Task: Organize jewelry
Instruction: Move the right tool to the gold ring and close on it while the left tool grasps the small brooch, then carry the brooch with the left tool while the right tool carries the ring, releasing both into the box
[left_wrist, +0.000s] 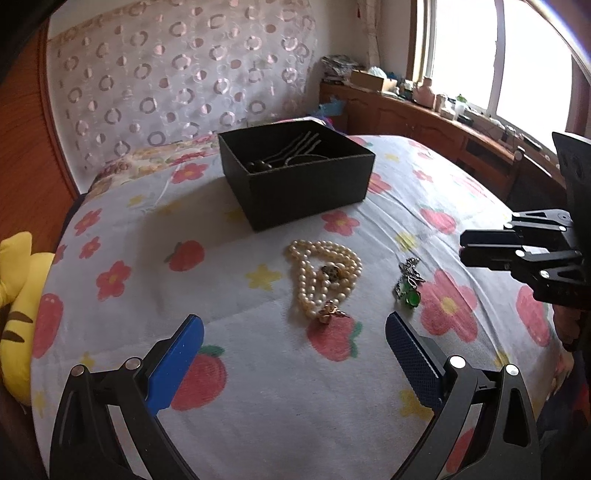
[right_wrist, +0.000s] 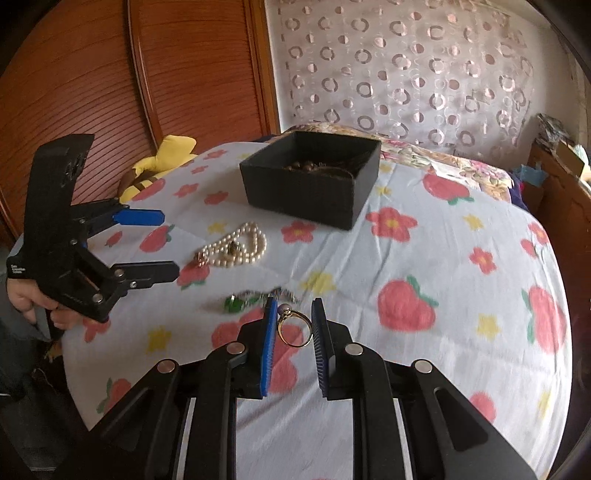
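Jewelry lies on a flowered bedsheet (left_wrist: 258, 369). Between the blue pads of the right gripper (right_wrist: 294, 314) sits a gold ring (right_wrist: 294, 329) topped by a pale bead, pinched by narrow jaws. Ahead of the left gripper (left_wrist: 294, 325), whose jaws stand wide and hold nothing, a cream pearl necklace (left_wrist: 325, 275) lies coiled, a green pendant (left_wrist: 408, 286) to its right. Farther ahead stands a black box (left_wrist: 295, 192) holding dark beads and chains.
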